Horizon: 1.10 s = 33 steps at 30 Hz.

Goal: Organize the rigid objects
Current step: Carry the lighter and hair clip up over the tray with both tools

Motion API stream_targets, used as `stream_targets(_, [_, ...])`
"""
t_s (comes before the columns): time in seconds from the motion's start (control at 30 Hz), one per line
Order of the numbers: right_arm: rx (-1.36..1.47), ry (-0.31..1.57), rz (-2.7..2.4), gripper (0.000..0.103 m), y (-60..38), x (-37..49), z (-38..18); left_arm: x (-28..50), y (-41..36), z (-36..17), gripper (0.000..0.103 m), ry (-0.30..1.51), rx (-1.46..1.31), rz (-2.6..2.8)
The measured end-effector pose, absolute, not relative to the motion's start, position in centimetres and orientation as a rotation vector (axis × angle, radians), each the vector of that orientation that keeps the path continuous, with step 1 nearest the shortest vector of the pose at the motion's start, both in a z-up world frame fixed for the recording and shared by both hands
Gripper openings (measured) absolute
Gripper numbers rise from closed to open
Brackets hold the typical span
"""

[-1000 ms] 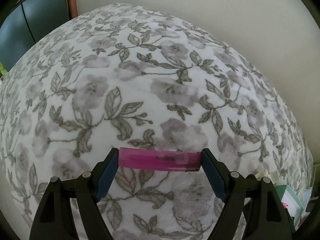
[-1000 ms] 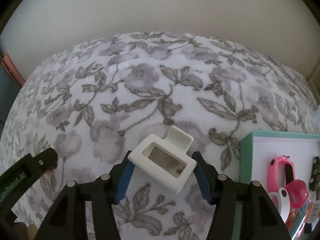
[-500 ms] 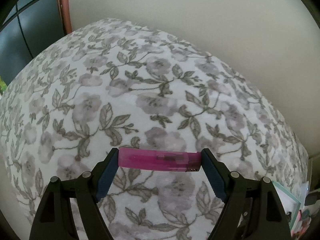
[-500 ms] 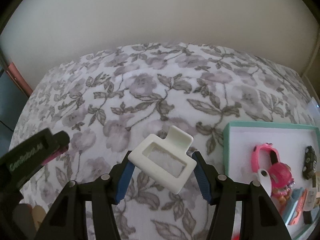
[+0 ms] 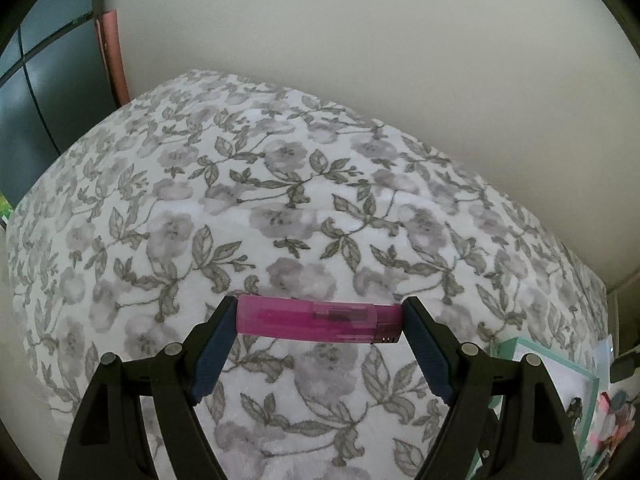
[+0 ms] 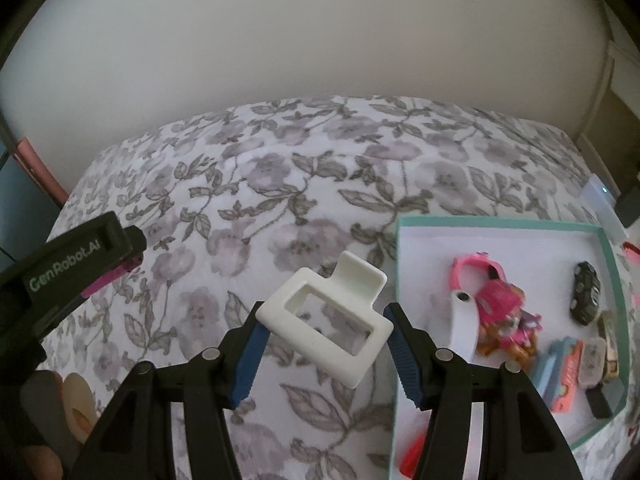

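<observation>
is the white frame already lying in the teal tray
No, the white frame is gripped by the right gripper above the floral cover, left of the teal tray.

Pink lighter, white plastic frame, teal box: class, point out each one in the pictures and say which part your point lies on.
pink lighter (image 5: 316,319), left wrist view, middle of its translucent body.
white plastic frame (image 6: 296,290), right wrist view, upper left bar of the frame.
teal box (image 6: 500,224), right wrist view, far rim.

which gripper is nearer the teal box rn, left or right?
Right. The right gripper, holding the white frame, is just beside the teal box. The left gripper, holding the pink lighter, sits farther off to the left.
</observation>
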State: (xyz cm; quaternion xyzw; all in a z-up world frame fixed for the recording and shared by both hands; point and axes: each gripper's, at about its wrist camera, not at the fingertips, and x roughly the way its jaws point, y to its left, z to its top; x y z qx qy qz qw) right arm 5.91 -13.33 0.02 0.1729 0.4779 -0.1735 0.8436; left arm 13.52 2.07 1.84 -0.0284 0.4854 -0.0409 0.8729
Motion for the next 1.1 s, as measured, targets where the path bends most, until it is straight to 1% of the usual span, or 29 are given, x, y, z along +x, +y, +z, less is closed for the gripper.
stream_targets(0.43, [0.392,0.996,-0.420,0.061,-14.7,1.0,2.2,10.1,-0.1,5.1,0.082,0.937,-0.017,-0.170])
stream_targets(0.8, [0.405,0.988,-0.461,0.061,-16.6,-3.4,3.5,6.3,-3.1,6.5,0.082,0.907,0.035,-0.273])
stream_targets(1.1, [0.481,1.036,-0.546,0.061,-21.2,-6.4,2.0,2.8,-6.9,5.5,0.082,0.939,0.108,-0.391])
